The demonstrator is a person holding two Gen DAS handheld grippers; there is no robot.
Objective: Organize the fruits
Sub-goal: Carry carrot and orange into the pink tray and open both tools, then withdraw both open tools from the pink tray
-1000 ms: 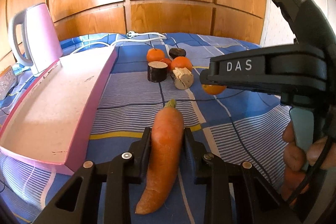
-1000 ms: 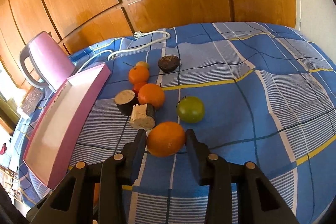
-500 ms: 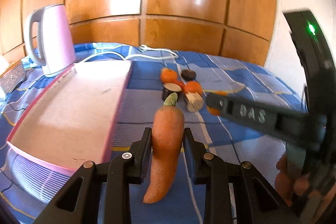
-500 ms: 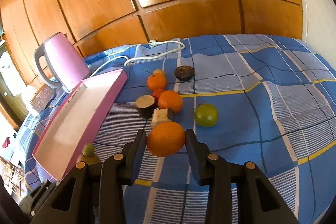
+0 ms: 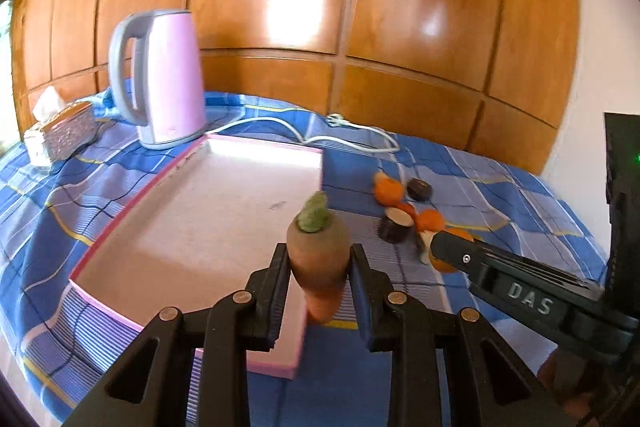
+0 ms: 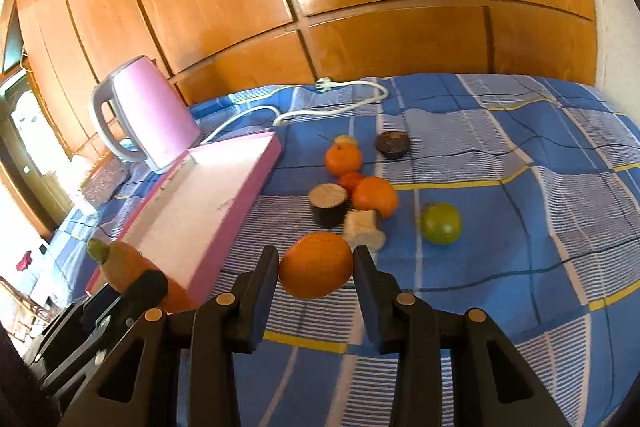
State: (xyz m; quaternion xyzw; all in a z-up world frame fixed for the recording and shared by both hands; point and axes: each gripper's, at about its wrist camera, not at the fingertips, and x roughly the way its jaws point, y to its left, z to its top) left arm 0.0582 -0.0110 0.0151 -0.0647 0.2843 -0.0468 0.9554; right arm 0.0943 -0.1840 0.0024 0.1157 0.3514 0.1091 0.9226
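**Both grippers loaded, tray not yet filled**

Left gripper (image 5: 318, 267): jaws closed on a carrot (image 5: 318, 255), green stub up, tip hanging below. It hangs above the near right edge of the pink tray (image 5: 200, 227), whose floor is bare.

Right gripper (image 6: 316, 267): jaws closed on an orange (image 6: 316, 264), held clear of the blue checked cloth (image 6: 520, 187). The tray lies at its 10 o'clock.

Remaining fruit (image 6: 360, 187) sits loose on the cloth at 12 o'clock; a green one (image 6: 441, 223) lies at 1 o'clock.

Judgement: transport step. Next, carry the carrot toward 11 o'clock, lower it, release; the orange follows.
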